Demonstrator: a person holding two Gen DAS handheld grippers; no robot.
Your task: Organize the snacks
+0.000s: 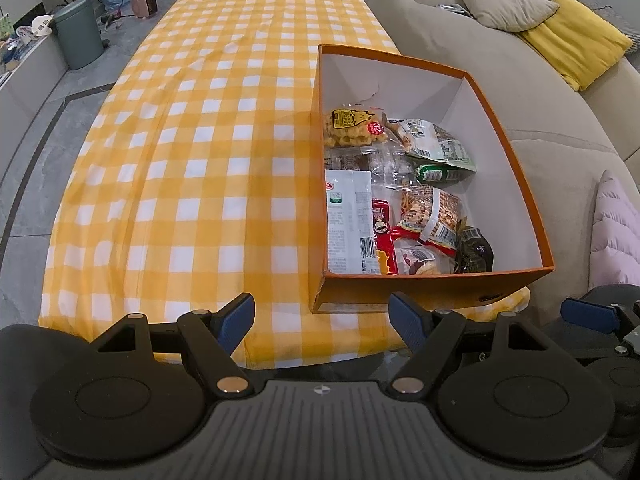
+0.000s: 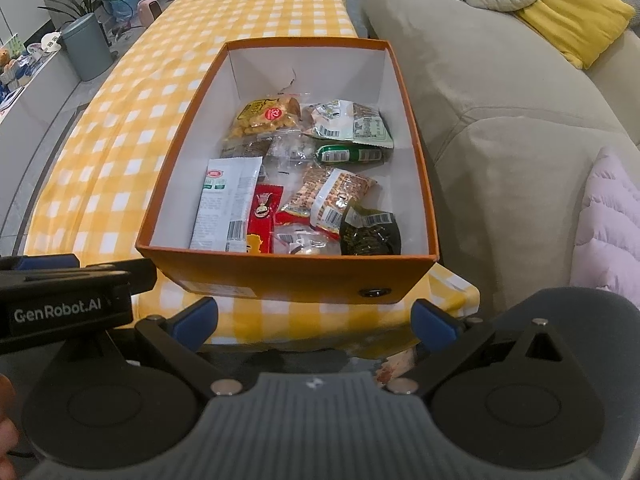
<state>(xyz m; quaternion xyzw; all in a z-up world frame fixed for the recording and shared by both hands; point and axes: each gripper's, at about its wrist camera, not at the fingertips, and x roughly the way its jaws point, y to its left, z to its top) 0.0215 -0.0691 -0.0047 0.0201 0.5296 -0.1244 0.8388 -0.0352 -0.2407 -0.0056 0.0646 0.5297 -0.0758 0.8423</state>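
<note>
An orange box (image 1: 432,290) (image 2: 280,276) with white inner walls stands near the front right corner of the table. It holds several snack packets: a yellow puffed-snack bag (image 2: 264,116), a long white packet (image 2: 224,204), a red packet (image 2: 262,216), a green roll (image 2: 352,155) and a dark packet (image 2: 370,232). My left gripper (image 1: 322,316) is open and empty, low before the table's front edge, left of the box. My right gripper (image 2: 314,320) is open and empty, just in front of the box. The left gripper's body (image 2: 64,304) shows in the right wrist view.
A yellow-and-white checked cloth (image 1: 200,140) covers the long table. A beige sofa (image 1: 460,52) with a yellow cushion (image 1: 576,44) runs along the right, and a pink garment (image 2: 608,224) lies on it. A grey bin (image 1: 78,32) and plants stand at far left.
</note>
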